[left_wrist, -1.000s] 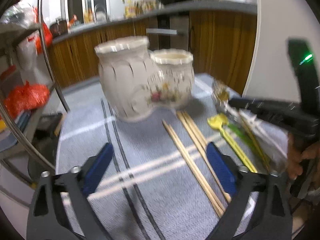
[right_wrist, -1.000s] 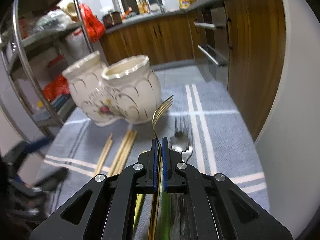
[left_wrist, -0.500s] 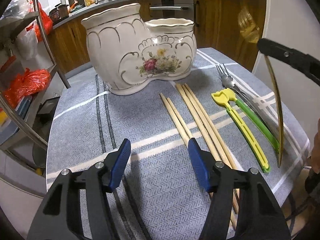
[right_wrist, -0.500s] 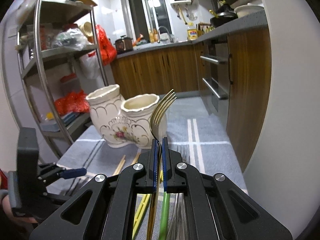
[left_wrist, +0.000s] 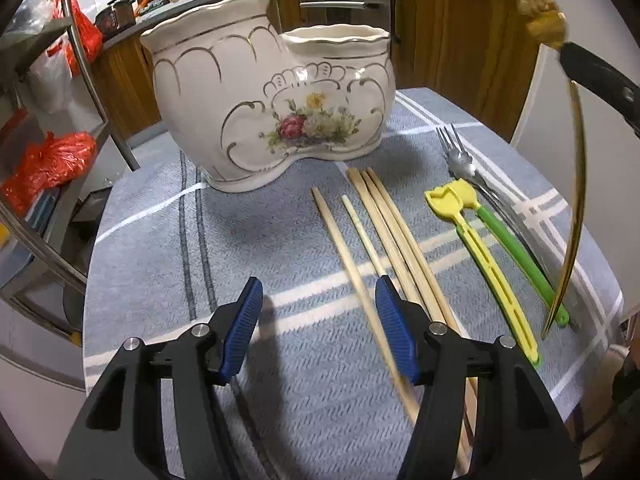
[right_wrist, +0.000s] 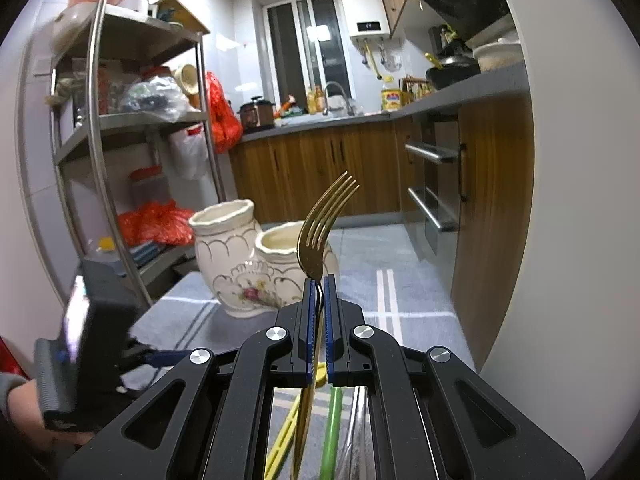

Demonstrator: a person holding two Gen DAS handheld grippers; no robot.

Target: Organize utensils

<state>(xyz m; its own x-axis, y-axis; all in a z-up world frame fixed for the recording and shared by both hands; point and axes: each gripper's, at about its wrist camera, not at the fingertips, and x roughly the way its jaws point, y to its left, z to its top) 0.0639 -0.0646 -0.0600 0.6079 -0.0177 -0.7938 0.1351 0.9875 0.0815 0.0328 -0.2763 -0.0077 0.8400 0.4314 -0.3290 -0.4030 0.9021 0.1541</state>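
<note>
Cream ceramic utensil holder point(left_wrist: 276, 108) with gold scrolls and pink-yellow flowers; grey-blue tablecloth point(left_wrist: 160, 248), white and dark stripes; gold fork point(right_wrist: 320, 232); yellow point(left_wrist: 480, 256) and green point(left_wrist: 520, 256) plastic utensils

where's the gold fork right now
Clamped tines-up in the right gripper, the gold fork hangs above the green and yellow utensils, right of the chopsticks.

A kitchen with white tiled walls and a window point(right_wrist: 306, 46) over the sink tap point(right_wrist: 336, 96). A white water heater point(right_wrist: 368, 12) hangs to the window's right. Wood-fronted cabinets point(right_wrist: 320, 168) run under a grey countertop point(right_wrist: 472, 88), with an oven's steel handles point(right_wrist: 430, 152) on the right. A metal shelf rack point(right_wrist: 116, 128) at left holds red plastic bags point(right_wrist: 154, 222). The bench wears a blue-grey striped cloth point(left_wrist: 248, 240).
</note>
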